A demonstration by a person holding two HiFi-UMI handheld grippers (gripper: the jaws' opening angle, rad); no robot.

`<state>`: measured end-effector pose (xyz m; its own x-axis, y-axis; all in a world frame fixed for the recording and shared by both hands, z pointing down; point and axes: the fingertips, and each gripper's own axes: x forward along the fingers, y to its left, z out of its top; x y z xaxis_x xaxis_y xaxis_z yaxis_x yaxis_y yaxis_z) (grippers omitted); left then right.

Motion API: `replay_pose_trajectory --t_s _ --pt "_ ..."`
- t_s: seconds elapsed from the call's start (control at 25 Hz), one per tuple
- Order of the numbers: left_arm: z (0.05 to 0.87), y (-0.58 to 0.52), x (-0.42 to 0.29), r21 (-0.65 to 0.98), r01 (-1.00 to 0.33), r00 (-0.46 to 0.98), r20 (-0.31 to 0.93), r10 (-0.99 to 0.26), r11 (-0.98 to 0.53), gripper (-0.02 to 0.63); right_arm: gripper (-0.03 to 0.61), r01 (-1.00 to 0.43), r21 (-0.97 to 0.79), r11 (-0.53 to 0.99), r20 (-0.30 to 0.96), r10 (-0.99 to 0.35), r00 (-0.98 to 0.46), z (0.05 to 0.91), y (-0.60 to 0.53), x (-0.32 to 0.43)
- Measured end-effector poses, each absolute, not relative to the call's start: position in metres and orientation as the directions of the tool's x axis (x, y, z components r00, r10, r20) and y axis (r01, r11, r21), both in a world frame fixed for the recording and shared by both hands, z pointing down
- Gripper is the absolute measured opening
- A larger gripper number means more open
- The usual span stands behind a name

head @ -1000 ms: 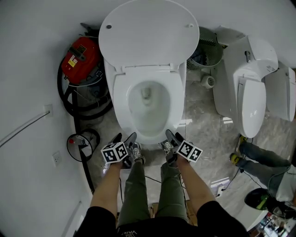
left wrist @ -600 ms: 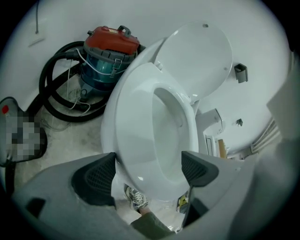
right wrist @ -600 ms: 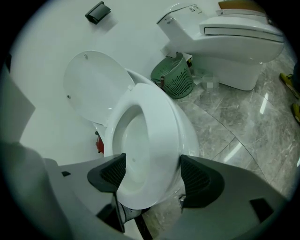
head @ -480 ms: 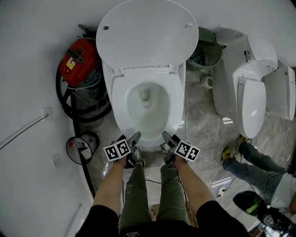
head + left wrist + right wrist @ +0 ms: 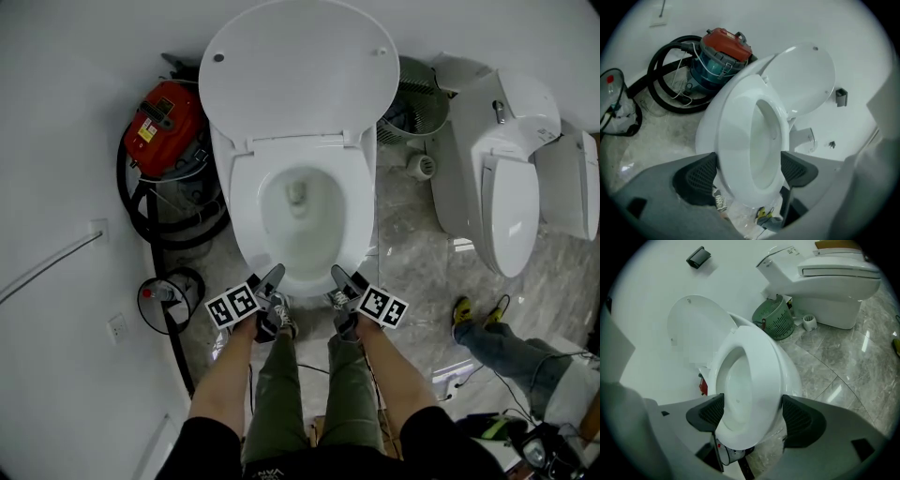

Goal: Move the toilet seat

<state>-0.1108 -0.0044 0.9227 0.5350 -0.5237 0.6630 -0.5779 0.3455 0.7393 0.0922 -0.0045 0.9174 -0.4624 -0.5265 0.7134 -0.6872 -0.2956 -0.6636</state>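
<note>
Down flat on its bowl at frame centre: the white oval plastic toilet seat, with the round white lid raised behind it at the top. Just short of its front edge, lower centre, the left gripper with jaws spread wide and the right gripper with jaws opening, nothing held between either pair. Likely trouble: slipping off the smooth rounded rim from a shallow pinch, clamping seat and bowl together, or dropping the seat with a slam. Upper left, a red-topped canister vacuum with black hose.
</note>
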Motion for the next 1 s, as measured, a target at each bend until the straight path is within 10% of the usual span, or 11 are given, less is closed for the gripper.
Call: replay_pose_trajectory --t_s 1.0 --pt "0.759 -0.024 -0.12 0.832 -0.541 0.618 0.494 -0.612 0.126 0.4 0.354 -0.583 -0.788 -0.197 0.494 -0.768 -0.408 0.739 -0.032 0.093"
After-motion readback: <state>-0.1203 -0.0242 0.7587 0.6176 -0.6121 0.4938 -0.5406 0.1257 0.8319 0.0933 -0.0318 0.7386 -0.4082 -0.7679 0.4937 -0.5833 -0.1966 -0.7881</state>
